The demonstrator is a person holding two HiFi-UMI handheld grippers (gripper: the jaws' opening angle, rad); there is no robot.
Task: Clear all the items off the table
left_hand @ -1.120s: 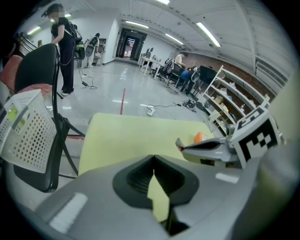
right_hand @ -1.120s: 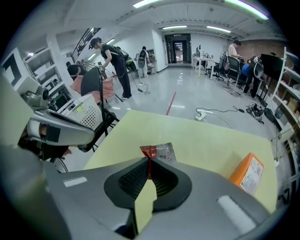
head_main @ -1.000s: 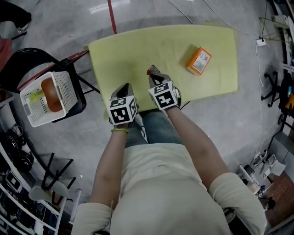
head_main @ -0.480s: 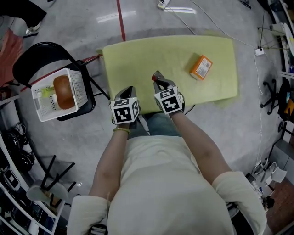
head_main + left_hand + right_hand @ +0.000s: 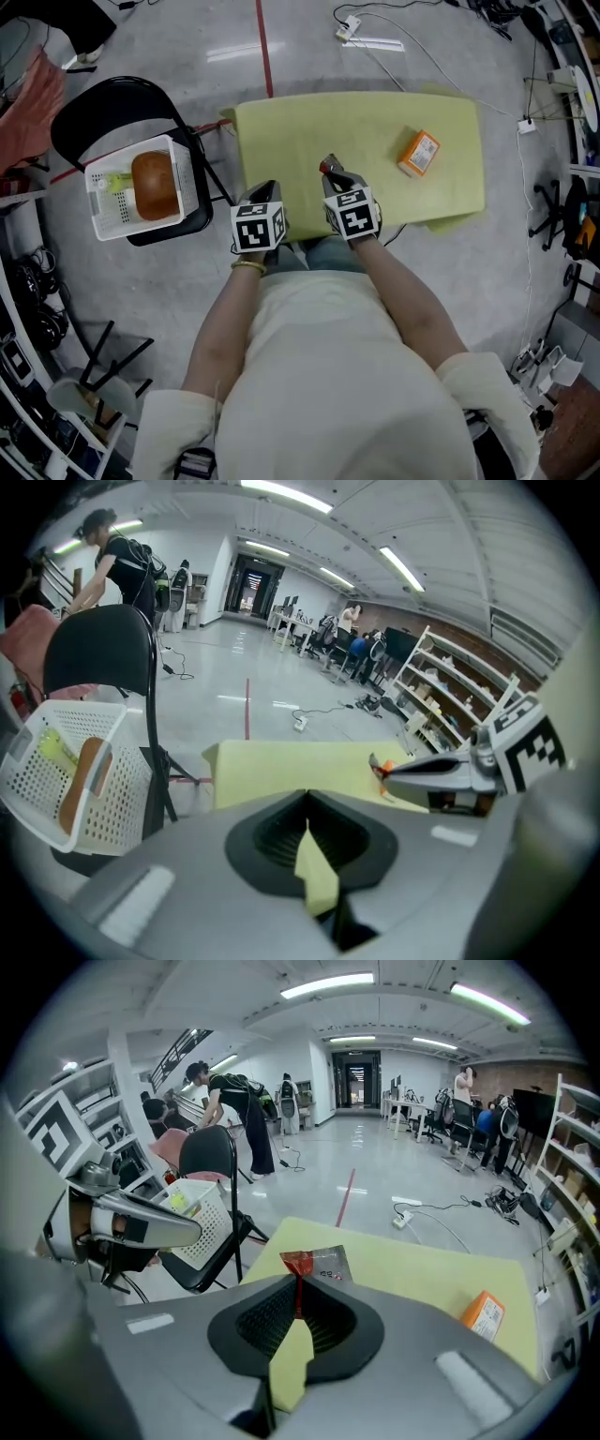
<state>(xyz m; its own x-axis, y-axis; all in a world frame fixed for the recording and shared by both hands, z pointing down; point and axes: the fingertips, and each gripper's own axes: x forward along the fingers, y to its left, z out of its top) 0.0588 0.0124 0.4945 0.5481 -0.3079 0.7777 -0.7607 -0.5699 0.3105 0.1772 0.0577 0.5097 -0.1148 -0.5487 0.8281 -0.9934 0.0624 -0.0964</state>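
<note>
Here's the right gripper (image 5: 300,1283), jaws clamped tight on a small sachet with a red top and silvery body (image 5: 316,1262). The packet pokes up out of the tips, held above the near edge of the pale yellow-green table (image 5: 309,122). Just beside it is the left gripper (image 5: 307,803), jaws pressed together with nothing between them, by the table's near left corner. One item lies on the table top: a small orange cardboard box (image 5: 418,153), flat toward the far right, well apart from both grippers. Off to the left, a white perforated plastic basket (image 5: 105,211) sits on a black folding chair (image 5: 103,112). In it lie a brown loaf-shaped item (image 5: 155,185) and a small yellow-green thing (image 5: 119,182).
</note>
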